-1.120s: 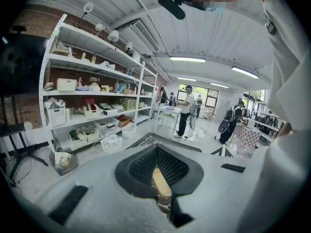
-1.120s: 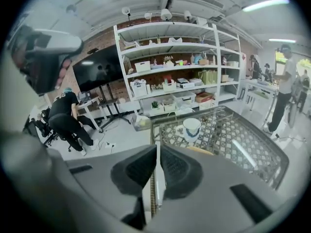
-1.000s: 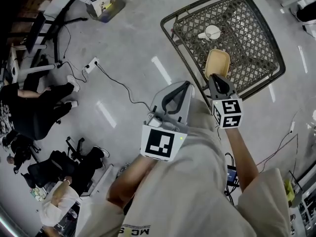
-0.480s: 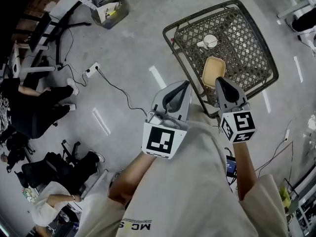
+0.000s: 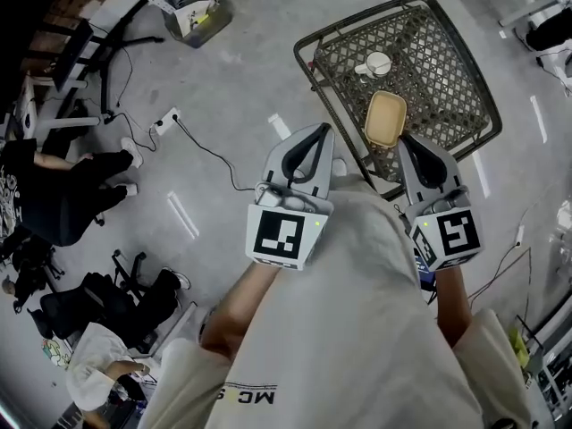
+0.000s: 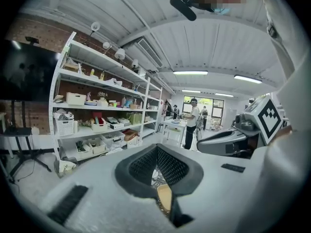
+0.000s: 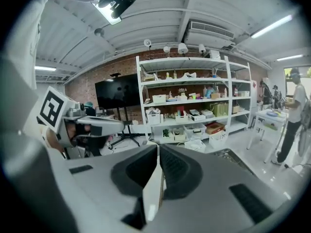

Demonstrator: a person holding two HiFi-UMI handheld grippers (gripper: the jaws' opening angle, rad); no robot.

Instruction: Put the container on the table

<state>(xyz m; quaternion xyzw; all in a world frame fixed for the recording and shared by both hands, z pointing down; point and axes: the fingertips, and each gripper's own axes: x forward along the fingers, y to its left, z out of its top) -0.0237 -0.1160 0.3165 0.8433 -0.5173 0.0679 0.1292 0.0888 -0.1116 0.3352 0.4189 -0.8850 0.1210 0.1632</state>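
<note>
A tan, shallow container hangs over the near part of a dark wire-mesh table in the head view. My right gripper is shut on its near edge. In the right gripper view the container's pale thin edge is pinched between the closed jaws of the right gripper. My left gripper is left of the table, shut and holding nothing. In the left gripper view, the left gripper has its jaws together, and below them a sliver of the container shows.
A white cup stands on the mesh table beyond the container. On the grey floor lie a power strip with a cable and a bin. People sit at the left. White shelves and a standing person are farther off.
Both grippers have come lower in the head view, the right one also shifting rightward. The container has stayed gripped over the table's near part.
</note>
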